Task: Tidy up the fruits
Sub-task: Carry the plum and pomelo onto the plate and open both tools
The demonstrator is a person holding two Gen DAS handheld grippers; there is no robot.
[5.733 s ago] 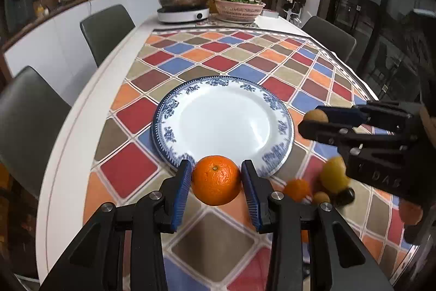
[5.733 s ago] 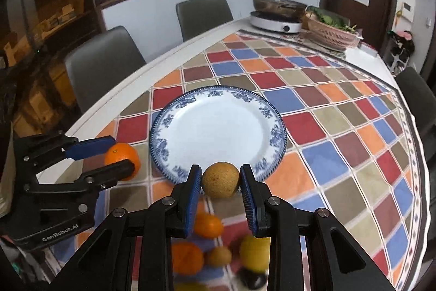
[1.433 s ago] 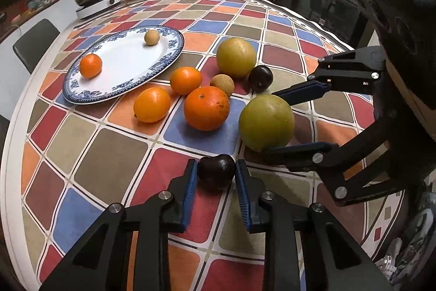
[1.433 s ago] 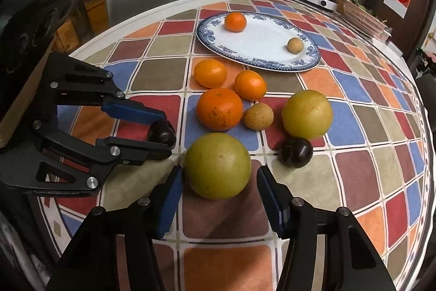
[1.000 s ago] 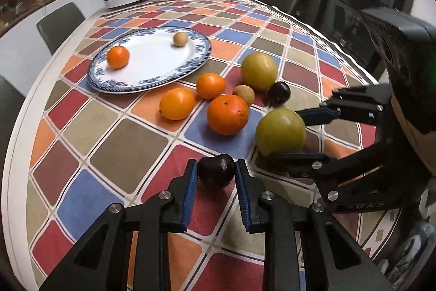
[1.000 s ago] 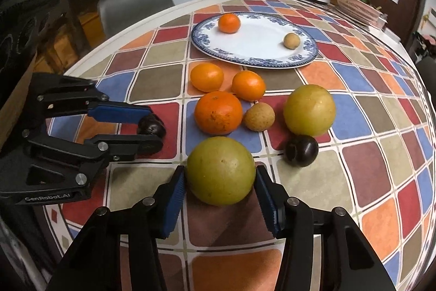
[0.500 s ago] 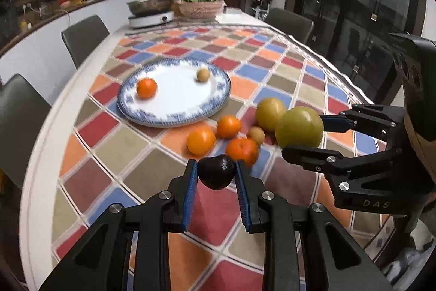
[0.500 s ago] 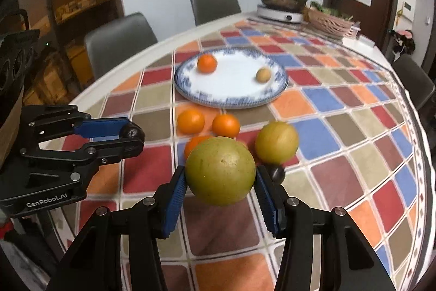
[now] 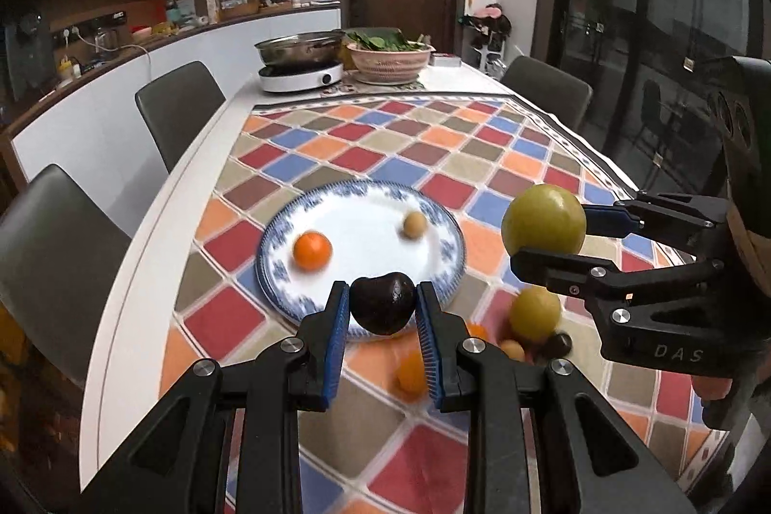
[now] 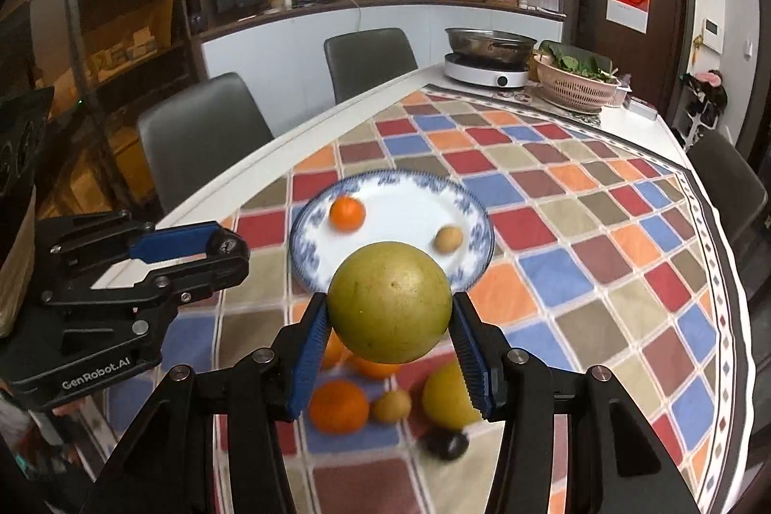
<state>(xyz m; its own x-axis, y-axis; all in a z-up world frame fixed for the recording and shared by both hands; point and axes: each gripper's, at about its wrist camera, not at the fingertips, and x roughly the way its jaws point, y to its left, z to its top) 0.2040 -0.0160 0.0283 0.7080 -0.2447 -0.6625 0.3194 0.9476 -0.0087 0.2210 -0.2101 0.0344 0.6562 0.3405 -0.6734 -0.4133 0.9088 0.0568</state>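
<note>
Low in the frame, the left gripper point(image 9: 383, 311) is clenched on a dark plum point(image 9: 383, 308). The right gripper point(image 10: 389, 323) grasps a big green fruit point(image 10: 389, 302), both lifted off the checkered cloth point(image 10: 578, 263). Beyond, mid-frame, the blue-rimmed plate point(image 9: 436, 232) carries an orange point(image 9: 313, 250) and a small tan fruit point(image 9: 414, 225).

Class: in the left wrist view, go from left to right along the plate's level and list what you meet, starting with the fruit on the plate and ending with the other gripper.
Orange → dark plum held in the left gripper → small tan fruit → large green fruit → right gripper holding it.
</note>
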